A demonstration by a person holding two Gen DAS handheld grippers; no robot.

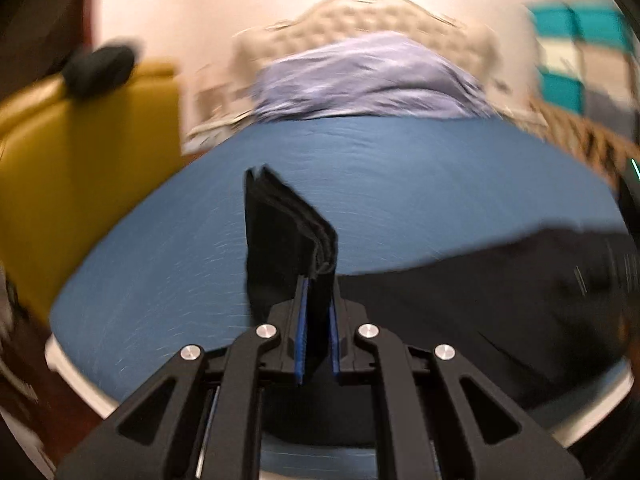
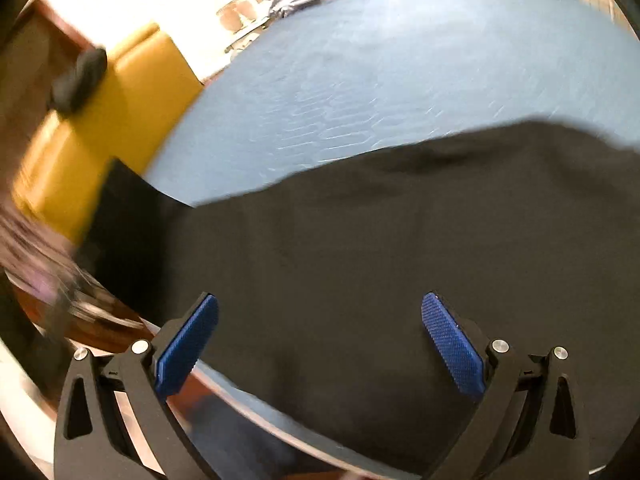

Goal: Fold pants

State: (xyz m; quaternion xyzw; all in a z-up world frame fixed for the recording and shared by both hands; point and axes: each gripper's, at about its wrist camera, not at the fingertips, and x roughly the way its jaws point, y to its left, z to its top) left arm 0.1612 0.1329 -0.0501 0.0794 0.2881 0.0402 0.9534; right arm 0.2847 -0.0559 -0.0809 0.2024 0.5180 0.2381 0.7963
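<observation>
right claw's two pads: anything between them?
Nothing gripped. In the right wrist view the right claw is open over the black pants, which show in the gap.

Bed: you stand at its near edge. Pants: spread on the bed along the near edge, reaching toward the right side. Your left gripper: over the near left part of the bed, closed on a folded edge of the pants, which stands up between its fingers. Your right gripper: above the pants at the near edge, jaws spread wide, fabric beneath both. Bedding: heaped at the far edge of the bed. Headboard: behind the bedding, against the wall. Chair: beside the bed's left edge. Dark item: on top of the chair.
</observation>
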